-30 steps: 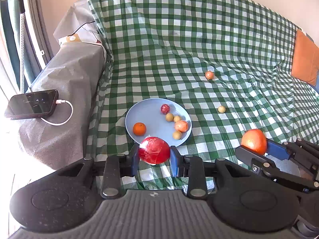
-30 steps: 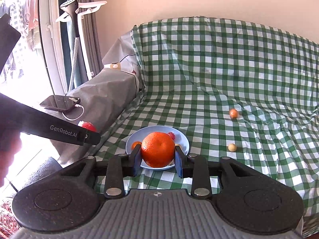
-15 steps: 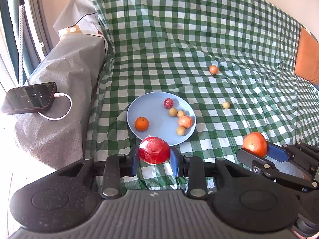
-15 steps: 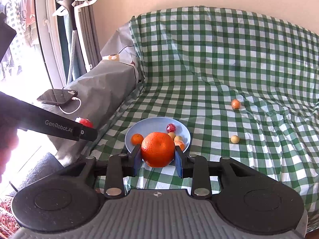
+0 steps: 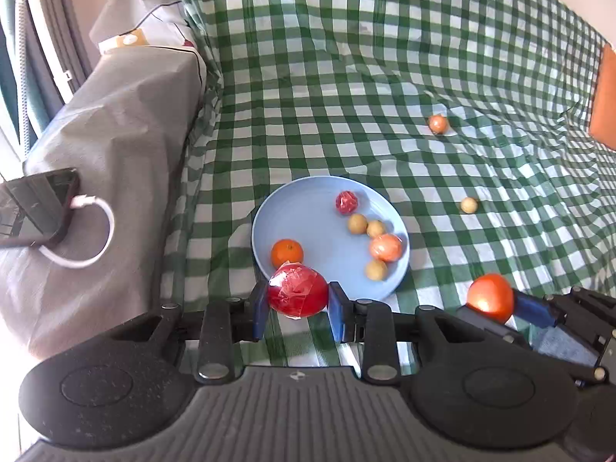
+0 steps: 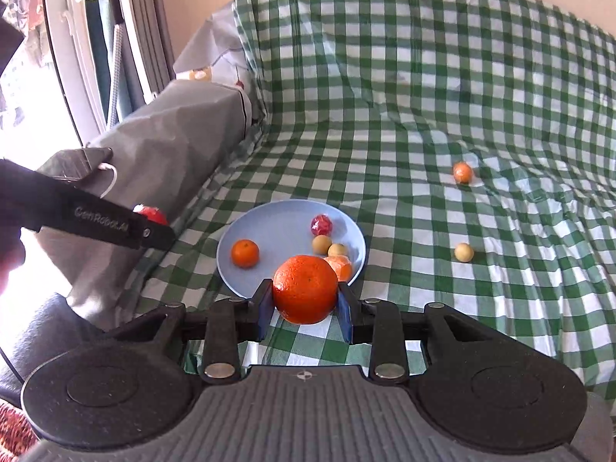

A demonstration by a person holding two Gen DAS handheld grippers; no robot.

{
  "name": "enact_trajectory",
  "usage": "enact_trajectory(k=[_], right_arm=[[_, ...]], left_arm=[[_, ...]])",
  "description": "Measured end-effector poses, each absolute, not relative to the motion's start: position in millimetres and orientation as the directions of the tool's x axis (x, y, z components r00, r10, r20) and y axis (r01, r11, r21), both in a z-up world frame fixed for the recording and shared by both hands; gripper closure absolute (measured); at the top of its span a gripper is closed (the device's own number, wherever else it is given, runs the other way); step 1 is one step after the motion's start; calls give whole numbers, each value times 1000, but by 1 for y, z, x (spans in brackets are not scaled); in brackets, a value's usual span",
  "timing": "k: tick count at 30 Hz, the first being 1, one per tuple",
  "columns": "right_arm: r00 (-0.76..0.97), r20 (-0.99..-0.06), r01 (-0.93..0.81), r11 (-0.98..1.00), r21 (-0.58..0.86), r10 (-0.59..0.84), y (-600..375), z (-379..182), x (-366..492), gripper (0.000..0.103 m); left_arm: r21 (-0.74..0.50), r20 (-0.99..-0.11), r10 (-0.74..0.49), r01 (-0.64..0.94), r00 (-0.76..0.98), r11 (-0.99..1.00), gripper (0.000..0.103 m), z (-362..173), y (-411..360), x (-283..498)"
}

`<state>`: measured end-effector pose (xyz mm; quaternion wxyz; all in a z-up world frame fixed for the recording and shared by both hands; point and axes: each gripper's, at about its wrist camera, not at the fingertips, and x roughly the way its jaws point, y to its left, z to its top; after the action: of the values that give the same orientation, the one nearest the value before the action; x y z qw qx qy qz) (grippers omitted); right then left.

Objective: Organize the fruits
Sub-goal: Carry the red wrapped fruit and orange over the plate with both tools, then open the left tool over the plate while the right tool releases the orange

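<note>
Blue plate (image 5: 308, 211) is lying just ahead of both claws. Left gripper (image 5: 297, 310) is clamping the red wrapped fruit (image 5: 297, 295) at the plate's near rim (nearer), tilted down. Right gripper (image 6: 304, 313) is pinching the orange (image 6: 305, 294), hovering just short.
</note>
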<state>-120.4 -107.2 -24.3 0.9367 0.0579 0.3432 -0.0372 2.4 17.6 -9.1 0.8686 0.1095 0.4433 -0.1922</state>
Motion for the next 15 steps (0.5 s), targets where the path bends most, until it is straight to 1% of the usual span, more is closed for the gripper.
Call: enact_trajectory(k=[9,15], right_arm=[[729,-684,85,994,70,-14,-115,-53,-55,68],[708,-706,62,996,61,-1,-121,-77,-17,68]], left_arm=[[48,-828,-213,443,519,895,68,-38,-10,68],[70,-847,-192,463,495,884,68,-67,-30,106]])
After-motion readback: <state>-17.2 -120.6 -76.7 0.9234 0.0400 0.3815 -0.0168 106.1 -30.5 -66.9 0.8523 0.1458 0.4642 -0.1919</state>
